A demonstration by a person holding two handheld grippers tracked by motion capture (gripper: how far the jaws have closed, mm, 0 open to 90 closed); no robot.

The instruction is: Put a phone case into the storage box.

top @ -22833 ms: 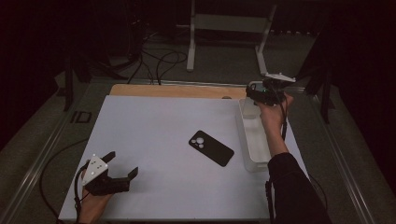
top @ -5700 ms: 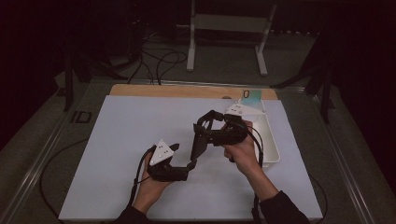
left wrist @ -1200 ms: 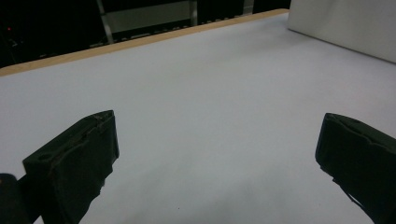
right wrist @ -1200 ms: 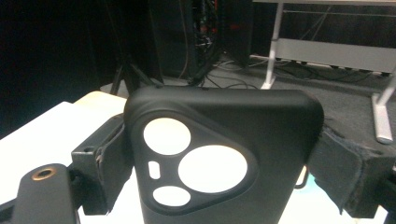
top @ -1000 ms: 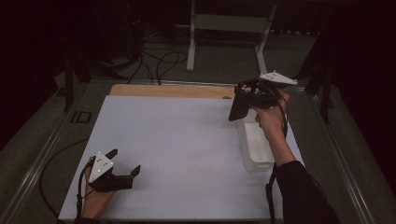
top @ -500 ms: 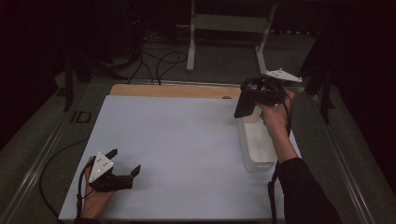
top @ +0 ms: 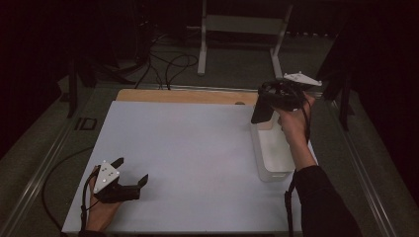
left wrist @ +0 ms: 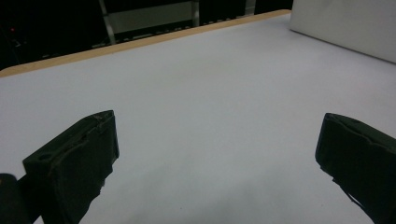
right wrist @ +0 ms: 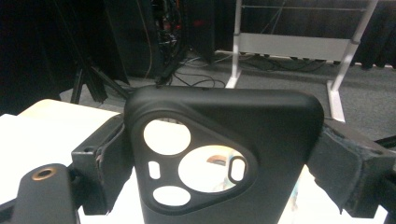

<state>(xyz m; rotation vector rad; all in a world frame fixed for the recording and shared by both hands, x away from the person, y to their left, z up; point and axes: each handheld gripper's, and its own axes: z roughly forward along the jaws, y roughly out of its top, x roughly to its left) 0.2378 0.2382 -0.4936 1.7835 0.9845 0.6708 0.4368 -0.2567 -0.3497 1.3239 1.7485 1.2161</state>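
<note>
High view: right gripper (top: 260,109) clamps phone case (top: 261,107) above bin (top: 272,157), worktop's far right corner. Left gripper (top: 131,172) idle, jaws wide, empty. Next: lower, release into bin.

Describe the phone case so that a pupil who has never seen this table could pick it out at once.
Start at the white table and find the clear bin at its right edge. Above the bin's far end, the right gripper clamps the phone case: black, with empty camera cut-outs.

Phone case (top: 260,109) above bin (top: 272,153)
</note>
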